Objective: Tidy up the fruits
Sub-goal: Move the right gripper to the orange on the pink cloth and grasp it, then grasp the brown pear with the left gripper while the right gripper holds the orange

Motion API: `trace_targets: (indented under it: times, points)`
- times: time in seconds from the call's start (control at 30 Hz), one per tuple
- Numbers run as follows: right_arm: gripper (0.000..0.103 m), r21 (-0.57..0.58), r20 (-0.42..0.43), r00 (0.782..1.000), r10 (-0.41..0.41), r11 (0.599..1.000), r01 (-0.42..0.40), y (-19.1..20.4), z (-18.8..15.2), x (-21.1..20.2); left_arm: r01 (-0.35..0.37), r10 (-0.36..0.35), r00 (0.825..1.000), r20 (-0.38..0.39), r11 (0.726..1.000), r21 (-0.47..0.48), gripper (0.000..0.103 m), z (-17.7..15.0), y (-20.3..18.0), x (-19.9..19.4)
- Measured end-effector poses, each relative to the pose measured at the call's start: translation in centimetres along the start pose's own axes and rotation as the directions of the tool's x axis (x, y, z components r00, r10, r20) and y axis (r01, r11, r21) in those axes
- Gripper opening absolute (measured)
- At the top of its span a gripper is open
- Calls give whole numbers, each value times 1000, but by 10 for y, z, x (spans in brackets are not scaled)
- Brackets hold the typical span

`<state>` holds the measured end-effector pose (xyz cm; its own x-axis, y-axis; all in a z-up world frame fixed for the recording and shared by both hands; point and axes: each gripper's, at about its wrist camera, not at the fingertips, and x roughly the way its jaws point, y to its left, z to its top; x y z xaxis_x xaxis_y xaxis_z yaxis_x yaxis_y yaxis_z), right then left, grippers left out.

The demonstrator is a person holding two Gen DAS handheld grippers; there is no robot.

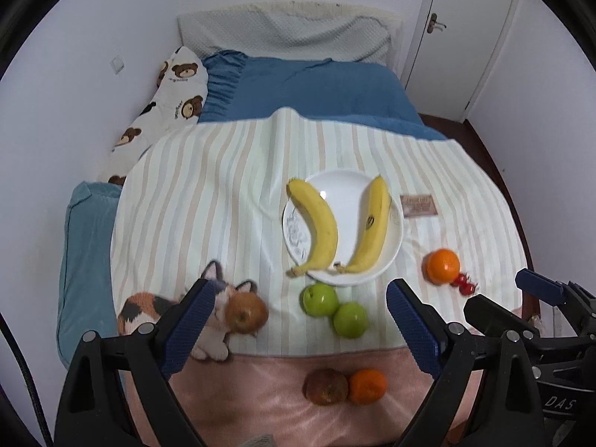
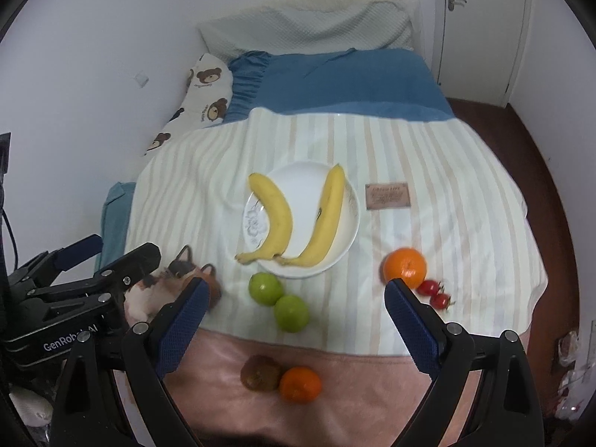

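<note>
Holding two bananas [image 1: 346, 223], white plate [image 1: 342, 186] sits mid-blanket; green apples [image 1: 335, 309] touch just off its near rim. Both grippers' fingers [image 1: 186, 320] spread, empty, short of plate; oranges [image 2: 405, 267] well apart.

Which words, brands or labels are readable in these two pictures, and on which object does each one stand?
"GenRobot.AI": on the left hand-held gripper body, in white; a finger partly covers the middle letters.
"DAS": on the right hand-held gripper body, cut by the picture edge.
Brown patch on the striped blanket: lines of text, too blurred to read.
Bear-print pillow: small words under the bears, too small to read.
Banana sticker: unreadable.
</note>
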<state>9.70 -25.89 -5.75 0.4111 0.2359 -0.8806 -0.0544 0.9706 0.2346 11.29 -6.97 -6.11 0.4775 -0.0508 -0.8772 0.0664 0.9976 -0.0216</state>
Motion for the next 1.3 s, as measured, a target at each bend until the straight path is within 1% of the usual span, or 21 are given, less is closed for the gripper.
trace_targets:
  times: [0.1,0.17,0.2,0.23,0.27,0.3,0.37,0.4,0.47,0.6,0.63,0.7,0.73,0.77,0.87,0.93,1.03,1.1,1.17,1.3]
  points:
    - [97,13,-67,997,29,1000,-29,-5,-18,13,-16,16,999,-41,1000,-7,94,-16,4,11]
    - [97,15,-129,990,51,999,-50,-11,-34,30,-25,24,996,-91,1000,-11,94,-33,8,26]
    - [97,15,-155,985,70,998,-68,-13,-42,40,-35,33,991,-130,999,-9,94,-45,10,38]
    - [97,13,-191,977,92,996,-91,-17,-53,54,-45,44,987,-156,999,-8,94,-54,12,47]
    - [97,11,-230,969,94,995,-94,-21,-63,67,-60,58,979,-197,998,-4,94,-66,16,60]
    - [97,5,-266,959,96,995,-98,-24,-72,81,-69,66,973,-219,998,-5,94,-74,19,68]
    - [93,-10,-365,927,89,995,-100,-29,-97,117,-101,94,954,-284,995,-9,94,-96,28,92]
    - [91,-16,-401,912,88,995,-103,-30,-108,131,-111,103,947,-304,994,-10,94,-103,32,99]
    - [87,-37,-456,886,86,993,-115,-29,-127,157,-134,119,926,-357,991,-18,94,-120,40,117]
    - [85,-90,-524,849,63,988,-129,-20,-155,197,-152,127,903,-411,988,-28,94,-143,48,136]
    - [85,-96,-539,840,62,986,-134,-18,-161,207,-153,128,899,-418,988,-28,94,-145,48,138]
    - [79,-110,-552,832,58,984,-142,-14,-168,219,-154,128,895,-427,988,-27,94,-148,47,142]
    - [73,-127,-550,834,38,984,-128,-13,-171,223,-152,126,895,-429,988,-26,94,-149,45,142]
    - [69,-141,-538,843,26,983,-120,-12,-173,224,-148,124,895,-429,989,-24,94,-150,43,142]
    - [68,-163,-517,856,15,980,-116,-11,-178,219,-129,111,901,-420,992,-15,94,-148,33,139]
    - [68,-204,-490,871,-38,976,-72,-16,-182,208,-106,93,905,-414,994,-7,94,-145,24,138]
    - [68,-193,-476,878,-61,981,-36,-35,-184,191,-56,58,907,-418,998,16,94,-145,8,140]
    - [68,-174,-468,880,-76,985,-8,-55,-186,178,-15,33,902,-431,999,46,94,-147,-8,144]
    - [68,-157,-466,880,-88,987,15,-72,-188,167,29,19,889,-458,995,98,94,-152,-28,155]
    - [68,-121,-468,878,-95,992,43,-97,-197,153,78,24,864,-503,981,180,94,-162,-63,178]
